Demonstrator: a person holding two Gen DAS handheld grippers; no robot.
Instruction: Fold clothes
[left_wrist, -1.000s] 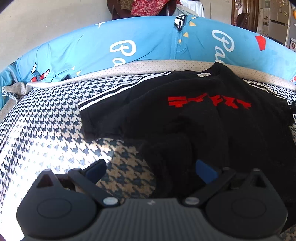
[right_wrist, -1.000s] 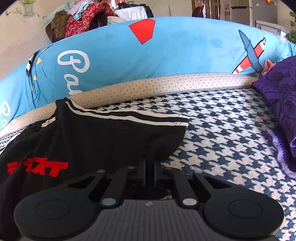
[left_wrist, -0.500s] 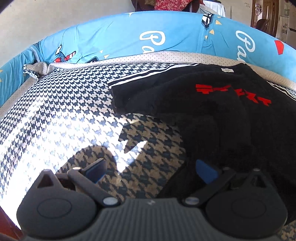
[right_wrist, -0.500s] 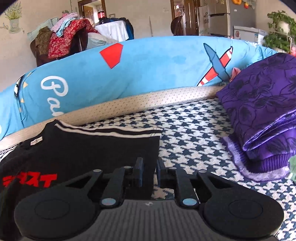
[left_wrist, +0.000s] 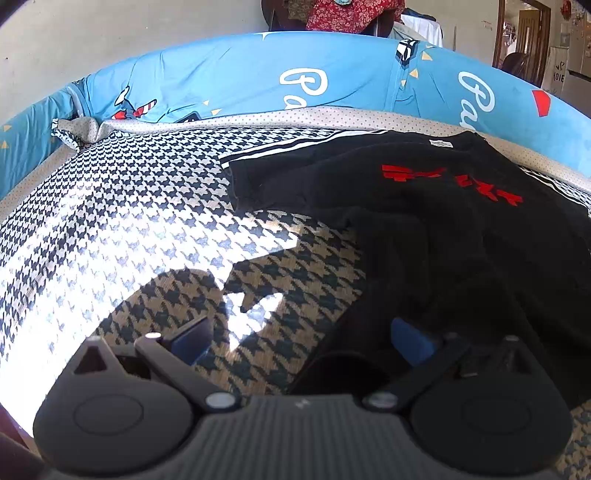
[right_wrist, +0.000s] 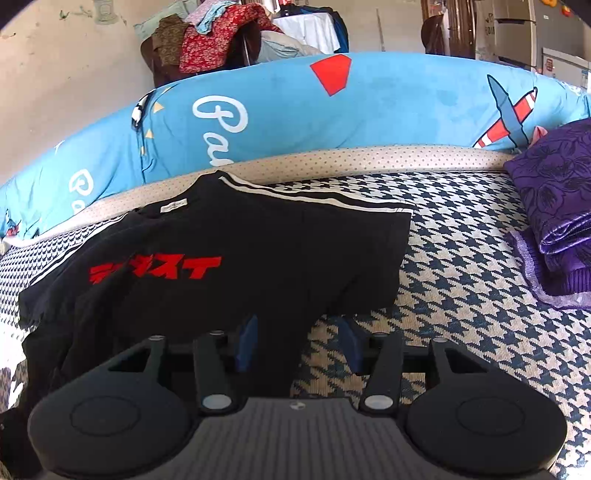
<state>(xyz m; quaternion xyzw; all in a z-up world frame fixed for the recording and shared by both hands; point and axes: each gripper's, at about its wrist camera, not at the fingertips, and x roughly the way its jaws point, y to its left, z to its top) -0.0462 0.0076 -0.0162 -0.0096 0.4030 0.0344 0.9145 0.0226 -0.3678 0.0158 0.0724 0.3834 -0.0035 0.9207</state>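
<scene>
Leftmost, the left claw (left_wrist: 301, 339) hangs spread wide over the houndstooth bed cover (left_wrist: 129, 221), nothing between its blue pads. Right of it, the black T-shirt (right_wrist: 229, 258) with red lettering lies on the bed. The right claw (right_wrist: 299, 341) is opening, the shirt's hem between its pads, neither pressing. Purple folded cloth (right_wrist: 554, 206) lies farthest right.

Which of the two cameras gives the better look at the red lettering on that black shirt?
The right wrist view. There the red lettering faces the camera, large and sharp on the black shirt. In the left wrist view the lettering sits farther off toward the right, smaller and skewed by shirt wrinkles, so it is harder to make out.
</scene>
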